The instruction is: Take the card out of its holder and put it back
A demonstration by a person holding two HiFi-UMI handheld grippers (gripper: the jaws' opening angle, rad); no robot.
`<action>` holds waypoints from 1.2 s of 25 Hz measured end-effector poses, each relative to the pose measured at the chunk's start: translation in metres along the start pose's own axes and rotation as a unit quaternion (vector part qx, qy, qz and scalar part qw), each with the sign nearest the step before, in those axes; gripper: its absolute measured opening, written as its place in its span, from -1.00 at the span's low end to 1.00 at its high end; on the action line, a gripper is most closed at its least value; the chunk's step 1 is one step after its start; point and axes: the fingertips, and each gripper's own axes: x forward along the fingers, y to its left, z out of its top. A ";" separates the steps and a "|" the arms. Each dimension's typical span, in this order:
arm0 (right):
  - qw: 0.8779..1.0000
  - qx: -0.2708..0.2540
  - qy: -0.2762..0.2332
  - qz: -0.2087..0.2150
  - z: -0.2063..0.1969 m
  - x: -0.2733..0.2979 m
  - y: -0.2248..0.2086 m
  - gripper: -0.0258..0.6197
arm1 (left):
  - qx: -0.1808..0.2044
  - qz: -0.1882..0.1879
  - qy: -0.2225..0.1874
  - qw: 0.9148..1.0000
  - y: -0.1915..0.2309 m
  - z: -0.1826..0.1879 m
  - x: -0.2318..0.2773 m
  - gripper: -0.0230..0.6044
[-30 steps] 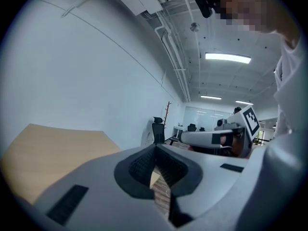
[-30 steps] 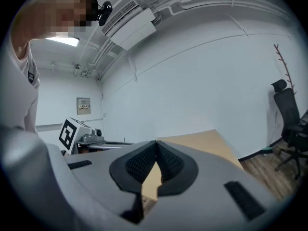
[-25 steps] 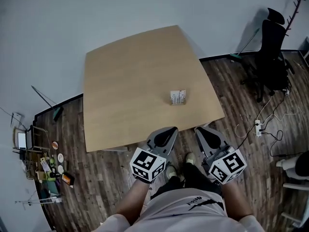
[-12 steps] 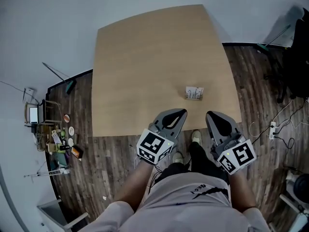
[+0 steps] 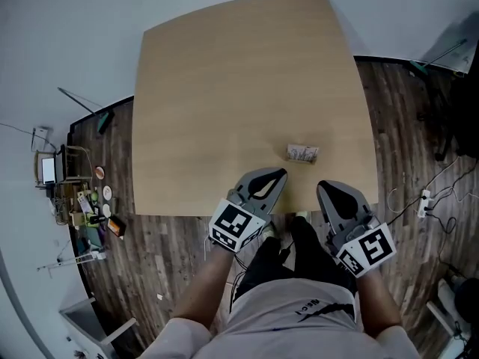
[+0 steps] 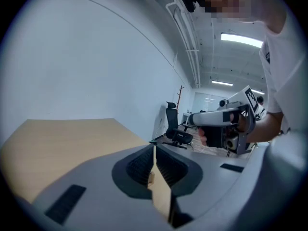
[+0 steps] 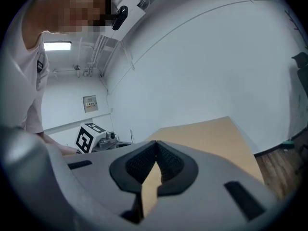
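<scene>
A small card holder [image 5: 302,153] with a pale card in it stands on the wooden table [image 5: 224,88], near the front right edge. My left gripper [image 5: 271,176] is held just over the table's front edge, left of and nearer than the holder, jaws shut and empty. My right gripper [image 5: 329,192] hangs just off the front edge, nearer than the holder, also shut with nothing in it. In the left gripper view the jaws [image 6: 154,149] meet at the tips; a sliver of the holder [image 6: 151,178] shows low in the gap. The right gripper [image 7: 156,154] shows tips touching.
The table [image 7: 211,136] stands against a pale wall. A dark office chair [image 6: 173,129] stands to the right on wood flooring. Cables and a power strip [image 5: 425,197] lie on the floor at right; clutter and a small shelf [image 5: 75,208] sit at left.
The head view has shifted, so the table sits higher and more central in frame. Both grippers hold the same pose near the front edge; the holder has not moved on the table.
</scene>
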 end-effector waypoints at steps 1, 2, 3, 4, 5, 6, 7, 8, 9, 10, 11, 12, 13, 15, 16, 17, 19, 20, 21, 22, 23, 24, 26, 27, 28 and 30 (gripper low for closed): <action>1.000 -0.001 0.005 0.000 -0.005 0.002 -0.001 -0.88 | 0.001 -0.010 0.004 1.000 0.002 -0.008 0.005 -0.88; 1.000 -0.001 0.009 -0.001 -0.010 0.005 -0.003 -0.88 | 0.004 -0.019 0.009 1.000 0.003 -0.015 0.011 -0.88; 1.000 -0.001 0.012 -0.002 -0.013 0.007 -0.004 -0.88 | 0.009 -0.028 0.013 0.999 0.006 -0.022 0.017 -0.88; 1.000 0.000 0.014 -0.003 -0.017 0.010 -0.006 -0.88 | 0.015 -0.036 0.017 0.999 0.010 -0.029 0.022 -0.88; 1.000 0.002 0.016 -0.004 -0.021 0.012 -0.007 -0.88 | 0.022 -0.042 0.019 0.999 0.016 -0.034 0.028 -0.88; 1.000 0.003 0.019 -0.004 -0.025 0.015 -0.008 -0.88 | 0.027 -0.048 0.020 0.998 0.021 -0.038 0.033 -0.88; 1.000 0.006 0.021 -0.004 -0.028 0.016 -0.009 -0.88 | 0.031 -0.053 0.023 0.998 0.026 -0.043 0.037 -0.88; 1.000 0.009 0.022 -0.004 -0.031 0.017 -0.011 -0.88 | 0.033 -0.058 0.025 0.997 0.030 -0.048 0.042 -0.88; 1.000 0.012 0.023 -0.004 -0.034 0.017 -0.013 -0.88 | 0.036 -0.064 0.027 0.997 0.034 -0.052 0.048 -0.88; 1.000 0.015 0.024 -0.004 -0.037 0.018 -0.014 -0.88 | 0.038 -0.069 0.029 0.996 0.037 -0.056 0.053 -0.87; 1.000 0.017 0.024 -0.005 -0.039 0.019 -0.016 -0.88 | 0.039 -0.074 0.032 0.996 0.041 -0.061 0.057 -0.86; 1.000 0.019 0.024 -0.005 -0.040 0.021 -0.017 -0.88 | 0.038 -0.079 0.036 0.995 0.045 -0.067 0.061 -0.81; 1.000 0.020 0.024 -0.006 -0.041 0.023 -0.017 -0.88 | 0.038 -0.084 0.040 0.995 0.048 -0.072 0.063 -0.74; 1.000 0.021 0.022 -0.005 -0.045 0.028 -0.017 -0.88 | 0.043 -0.095 0.043 0.994 0.054 -0.077 0.069 -0.68; 1.000 0.022 0.022 -0.006 -0.046 0.031 -0.017 -0.88 | 0.044 -0.100 0.044 0.993 0.056 -0.078 0.072 -0.65; 1.000 0.022 0.021 -0.006 -0.048 0.035 -0.019 -0.88 | 0.045 -0.106 0.045 0.992 0.057 -0.080 0.076 -0.64; 1.000 0.020 0.020 -0.007 -0.049 0.041 -0.022 -0.88 | 0.044 -0.119 0.047 0.991 0.059 -0.086 0.084 -0.62; 1.000 0.018 0.019 -0.008 -0.050 0.045 -0.023 -0.88 | 0.044 -0.128 0.047 0.990 0.058 -0.087 0.087 -0.62; 1.000 0.016 0.019 -0.008 -0.050 0.047 -0.024 -0.88 | 0.045 -0.137 0.044 0.989 0.057 -0.087 0.091 -0.62; 1.000 0.015 0.019 -0.008 -0.050 0.049 -0.024 -0.88 | 0.048 -0.147 0.042 0.987 0.055 -0.086 0.094 -0.62; 1.000 0.015 0.021 -0.008 -0.051 0.051 -0.024 -0.88 | 0.050 -0.158 0.042 0.985 0.053 -0.086 0.098 -0.62; 1.000 0.016 0.022 -0.009 -0.051 0.053 -0.025 -0.88 | 0.052 -0.168 0.044 0.983 0.052 -0.087 0.101 -0.62; 0.999 0.018 0.025 -0.012 -0.054 0.054 -0.027 -0.88 | 0.057 -0.184 0.049 0.980 0.051 -0.089 0.105 -0.62; 0.999 0.019 0.028 -0.013 -0.056 0.055 -0.028 -0.88 | 0.059 -0.190 0.049 0.979 0.050 -0.089 0.106 -0.62; 0.999 0.020 0.030 -0.015 -0.058 0.054 -0.029 -0.88 | 0.059 -0.196 0.048 0.978 0.048 -0.089 0.107 -0.62; 0.999 0.021 0.034 -0.017 -0.062 0.052 -0.029 -0.88 | 0.059 -0.205 0.045 0.976 0.044 -0.088 0.108 -0.63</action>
